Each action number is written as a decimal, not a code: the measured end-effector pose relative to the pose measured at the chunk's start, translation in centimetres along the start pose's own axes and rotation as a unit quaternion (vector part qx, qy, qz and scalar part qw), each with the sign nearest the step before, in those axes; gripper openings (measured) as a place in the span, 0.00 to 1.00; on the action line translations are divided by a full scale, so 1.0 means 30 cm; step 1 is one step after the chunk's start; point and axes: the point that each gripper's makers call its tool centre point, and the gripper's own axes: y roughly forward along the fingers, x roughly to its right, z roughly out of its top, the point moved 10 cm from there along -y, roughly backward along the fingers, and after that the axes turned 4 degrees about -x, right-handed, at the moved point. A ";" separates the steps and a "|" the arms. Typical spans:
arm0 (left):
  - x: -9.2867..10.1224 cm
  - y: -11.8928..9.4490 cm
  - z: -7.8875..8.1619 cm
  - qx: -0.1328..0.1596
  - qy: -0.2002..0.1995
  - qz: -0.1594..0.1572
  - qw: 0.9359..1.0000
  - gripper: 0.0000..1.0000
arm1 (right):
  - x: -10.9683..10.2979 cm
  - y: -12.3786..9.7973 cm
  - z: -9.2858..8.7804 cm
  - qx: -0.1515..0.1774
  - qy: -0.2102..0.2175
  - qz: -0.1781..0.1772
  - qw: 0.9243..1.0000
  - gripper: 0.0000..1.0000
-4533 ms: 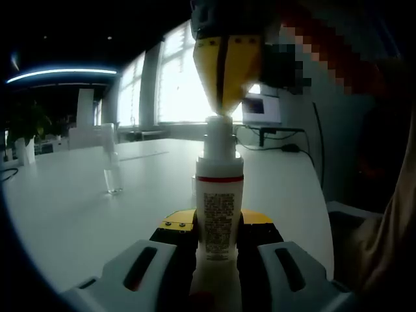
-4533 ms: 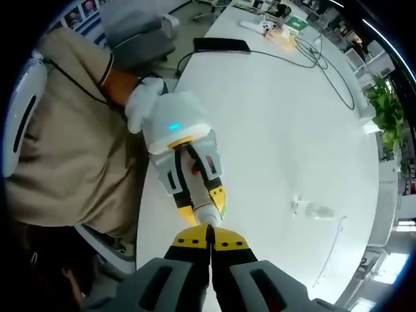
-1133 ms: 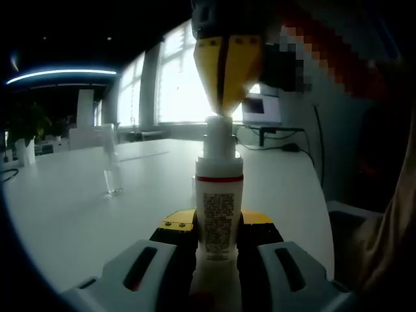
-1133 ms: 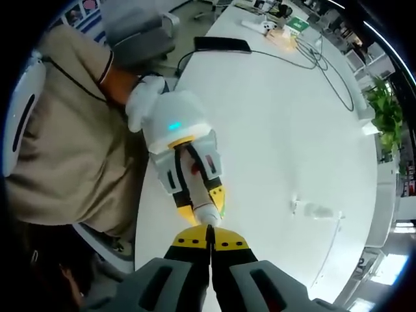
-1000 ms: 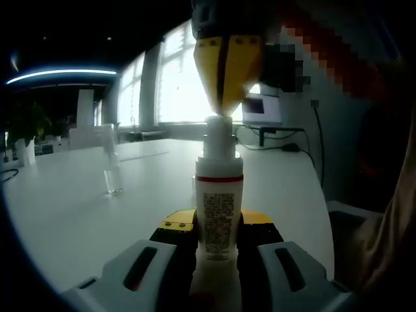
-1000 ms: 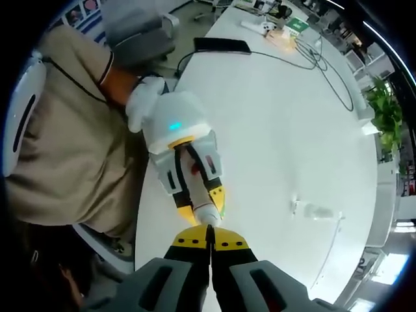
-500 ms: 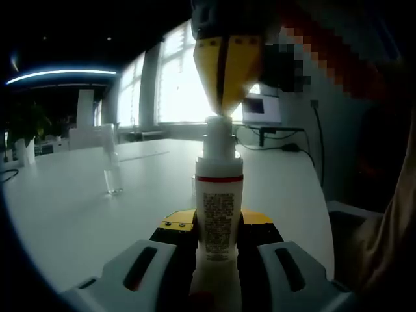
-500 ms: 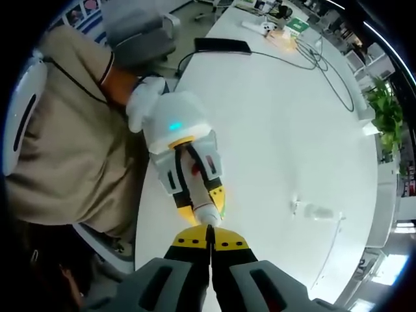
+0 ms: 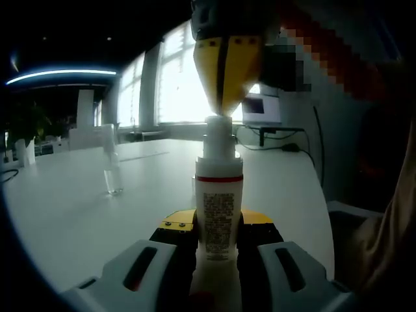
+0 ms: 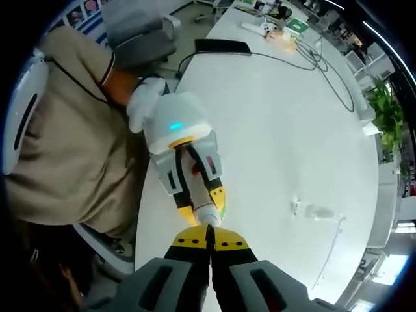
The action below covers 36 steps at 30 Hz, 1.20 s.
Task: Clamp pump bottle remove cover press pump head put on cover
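Observation:
A white pump bottle [image 9: 220, 195] with a red band stands upright on the white table [image 9: 78, 214], and my left gripper [image 9: 219, 224] is shut on its body. From above, my right gripper [image 9: 223, 112] comes down with its yellow jaws shut, the tips resting on the pump head [image 9: 219, 127]. In the right gripper view, my right gripper [image 10: 209, 229] touches the pump head [image 10: 207, 216] from above, with the left gripper [image 10: 205, 207] clamped around the bottle below it. The clear cover [image 9: 112, 172] stands apart on the table; it is faint in the right gripper view [image 10: 318, 211].
A person in a beige top [image 10: 65, 143] stands at the table's near edge. At the far end lie a dark flat device [image 10: 221, 44] and cables [image 10: 325, 58]. A plant [image 10: 387, 110] stands off the side, and a monitor [image 9: 262, 109] by the window.

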 end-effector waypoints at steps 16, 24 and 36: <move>0.001 0.001 -0.001 0.000 0.000 0.000 1.000 0.14 | 0.002 0.000 0.001 -0.002 0.002 0.002 1.000 0.00; 0.002 0.000 0.001 0.000 0.001 0.000 1.000 0.14 | 0.001 0.006 0.003 -0.005 0.002 0.003 1.000 0.00; -0.002 0.001 -0.001 0.000 0.000 0.000 1.000 0.14 | -0.003 0.020 0.006 -0.014 0.005 0.004 1.000 0.00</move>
